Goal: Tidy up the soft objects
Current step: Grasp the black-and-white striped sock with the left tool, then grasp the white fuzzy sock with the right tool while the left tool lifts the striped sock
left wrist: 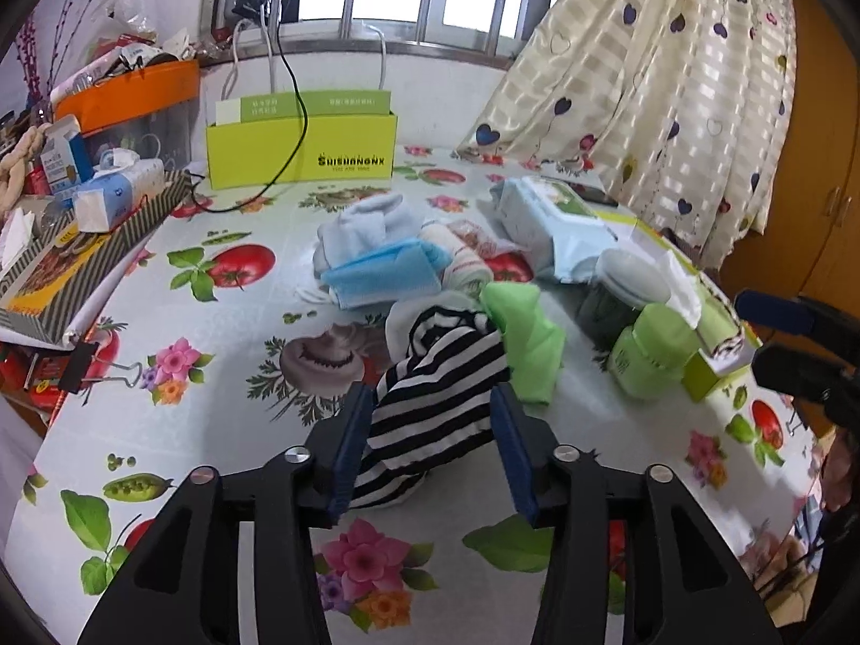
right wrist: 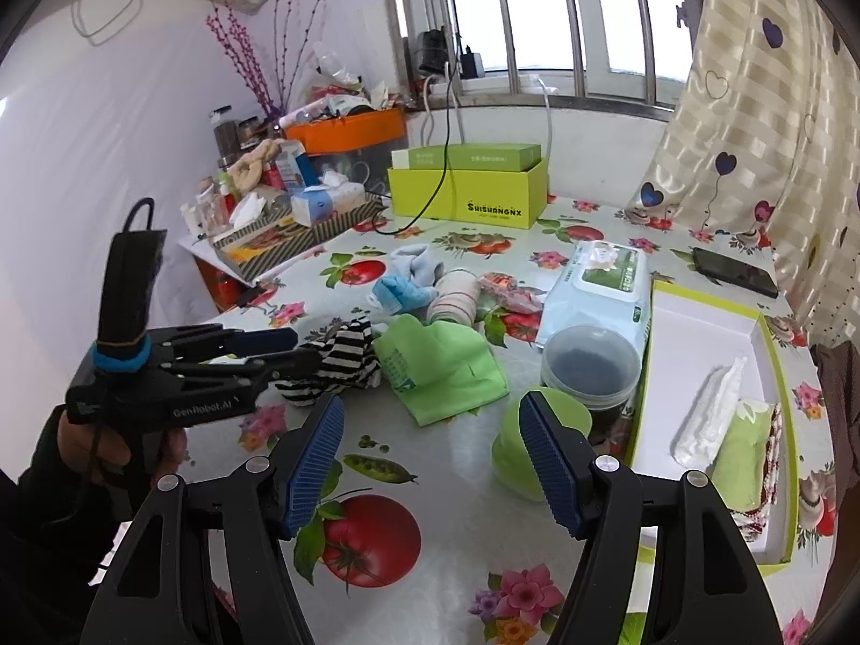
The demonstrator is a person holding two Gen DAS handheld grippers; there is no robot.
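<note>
Striped black-and-white cloth (left wrist: 435,408) lies crumpled on the bench (left wrist: 226,430) beside a green cloth (left wrist: 524,338), between the spread jaws of the left gripper (left wrist: 432,446), which do not press it. The right gripper (right wrist: 430,462) hovers open and empty. Closing low on the thick middle fold should gather the whole cloth, clear of its green neighbour.

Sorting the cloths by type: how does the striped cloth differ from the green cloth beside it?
The striped cloth is black and white; the green cloth is plain green. The striped cloth lies bunched between the open left gripper's fingers; the green cloth lies flatter, with no gripper at it. Both are soft fabric on the table, side by side.
</note>
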